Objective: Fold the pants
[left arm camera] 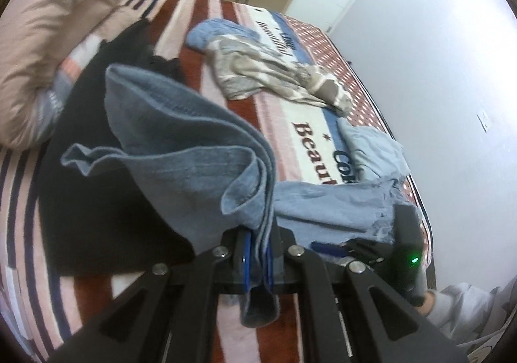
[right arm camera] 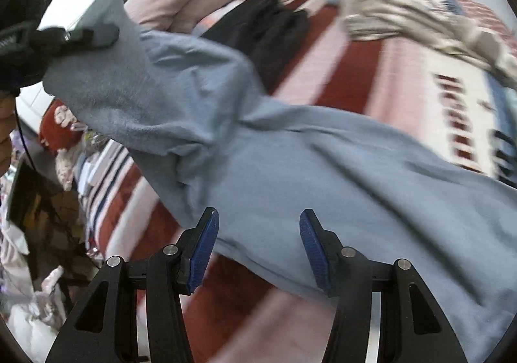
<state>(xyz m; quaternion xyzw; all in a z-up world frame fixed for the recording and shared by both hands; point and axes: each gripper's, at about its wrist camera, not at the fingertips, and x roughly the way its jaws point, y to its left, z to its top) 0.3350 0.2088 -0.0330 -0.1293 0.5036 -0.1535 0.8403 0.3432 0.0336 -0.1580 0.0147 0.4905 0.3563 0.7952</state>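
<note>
Faded blue-grey denim on the pants (left arm camera: 181,149), paler where the cloth thins near the frayed hem. Broad dark red, pink and cream stripes across the bed cover (left arm camera: 200,26), with thin navy lines toward one side, a white band bearing dark red and navy lettering, and a red field of small white dots along the far edge. Solid black on the garment (left arm camera: 97,201) lying beside the denim. Beige and grey blotches with white on the patterned cloth (left arm camera: 274,75). Dusty pink, grey and white blocks on the quilt (left arm camera: 55,23). Black frame and bright blue ribbed pads (right arm camera: 203,250) on the right gripper (right arm camera: 258,246); same black and blue on the left gripper (left arm camera: 258,253).
</note>
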